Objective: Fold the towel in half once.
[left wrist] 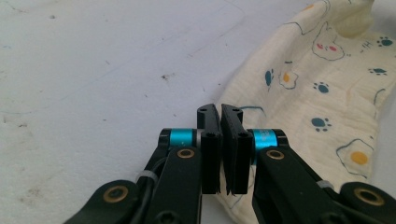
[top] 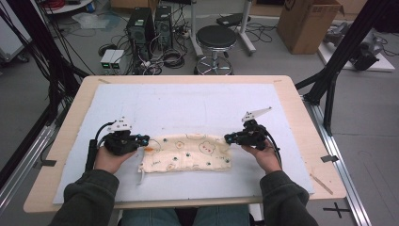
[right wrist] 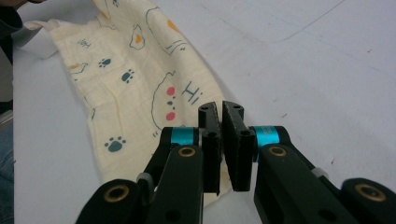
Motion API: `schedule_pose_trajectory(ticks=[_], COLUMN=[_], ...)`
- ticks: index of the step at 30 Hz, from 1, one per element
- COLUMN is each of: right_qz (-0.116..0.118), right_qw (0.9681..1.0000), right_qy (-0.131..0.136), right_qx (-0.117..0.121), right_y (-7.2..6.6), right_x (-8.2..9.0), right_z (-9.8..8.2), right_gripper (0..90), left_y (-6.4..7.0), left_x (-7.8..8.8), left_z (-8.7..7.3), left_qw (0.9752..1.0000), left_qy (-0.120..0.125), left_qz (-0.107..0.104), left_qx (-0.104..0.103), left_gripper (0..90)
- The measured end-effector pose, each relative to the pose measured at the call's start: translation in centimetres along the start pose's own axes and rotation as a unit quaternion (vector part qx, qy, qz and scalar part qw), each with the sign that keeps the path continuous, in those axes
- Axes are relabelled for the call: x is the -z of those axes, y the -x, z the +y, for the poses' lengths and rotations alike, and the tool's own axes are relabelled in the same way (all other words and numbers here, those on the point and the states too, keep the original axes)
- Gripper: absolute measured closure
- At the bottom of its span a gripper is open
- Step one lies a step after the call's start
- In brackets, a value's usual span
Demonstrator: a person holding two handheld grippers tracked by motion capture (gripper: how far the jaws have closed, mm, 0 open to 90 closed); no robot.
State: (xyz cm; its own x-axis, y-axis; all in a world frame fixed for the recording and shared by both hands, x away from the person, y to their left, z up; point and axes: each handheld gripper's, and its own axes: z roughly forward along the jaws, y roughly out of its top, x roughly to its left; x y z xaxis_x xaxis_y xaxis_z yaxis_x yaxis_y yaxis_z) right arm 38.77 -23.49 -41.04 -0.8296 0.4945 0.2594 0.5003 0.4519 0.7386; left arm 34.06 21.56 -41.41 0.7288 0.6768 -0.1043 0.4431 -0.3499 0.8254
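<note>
A cream cloth [top: 188, 153] printed with bears, eggs and paw marks lies as a flat strip on the white mat [top: 188, 106] near the table's front. My left gripper [top: 147, 139] points in at the cloth's upper left corner. In the left gripper view the pads [left wrist: 220, 116] are pressed together, and the cloth's [left wrist: 322, 93] edge runs into the seam between them. My right gripper [top: 227, 139] points in at the upper right corner. Its pads [right wrist: 222, 114] are also closed, with the cloth's [right wrist: 140, 84] edge leading into the seam.
The mat covers most of the wooden table [top: 301, 122], with bare mat behind the cloth. A drawstring end [top: 140, 178] trails off the cloth's front left corner. On the floor beyond the table stand a stool [top: 215, 40], computer towers [top: 141, 28] and a cardboard box [top: 308, 23].
</note>
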Motion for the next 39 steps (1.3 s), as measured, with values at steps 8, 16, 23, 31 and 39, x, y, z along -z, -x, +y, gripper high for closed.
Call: schedule_pose_trajectory(ticks=[8,16,23,31,39], right_qz=[0.008,0.015,0.020,0.020,0.023], right_qw=[0.9999,0.9997,0.9996,0.9995,0.9991], right_qy=[0.008,0.007,0.001,-0.001,-0.007], right_qx=[0.007,0.018,0.019,0.025,0.035], right_y=[-0.6,-1.4,-2.0,-2.3,-3.0], right_x=[0.5,0.8,1.0,1.2,1.1], right_z=[-0.4,-0.8,-1.6,-2.3,-2.5], right_gripper=[86.0,85.9,85.8,85.7,85.6], left_y=[0.7,1.5,2.4,2.9,3.6], left_x=[0.4,1.0,1.4,1.6,1.6], left_z=[-0.6,-1.0,-1.1,-2.1,-2.7], left_qw=[1.0000,0.9997,0.9989,0.9988,0.9982], left_qy=[0.001,-0.001,-0.012,-0.019,-0.027], left_qz=[-0.008,-0.014,-0.019,-0.025,-0.029], left_qx=[-0.005,-0.020,-0.041,-0.037,-0.045], left_gripper=[85.9,85.9,85.9,85.9,85.9])
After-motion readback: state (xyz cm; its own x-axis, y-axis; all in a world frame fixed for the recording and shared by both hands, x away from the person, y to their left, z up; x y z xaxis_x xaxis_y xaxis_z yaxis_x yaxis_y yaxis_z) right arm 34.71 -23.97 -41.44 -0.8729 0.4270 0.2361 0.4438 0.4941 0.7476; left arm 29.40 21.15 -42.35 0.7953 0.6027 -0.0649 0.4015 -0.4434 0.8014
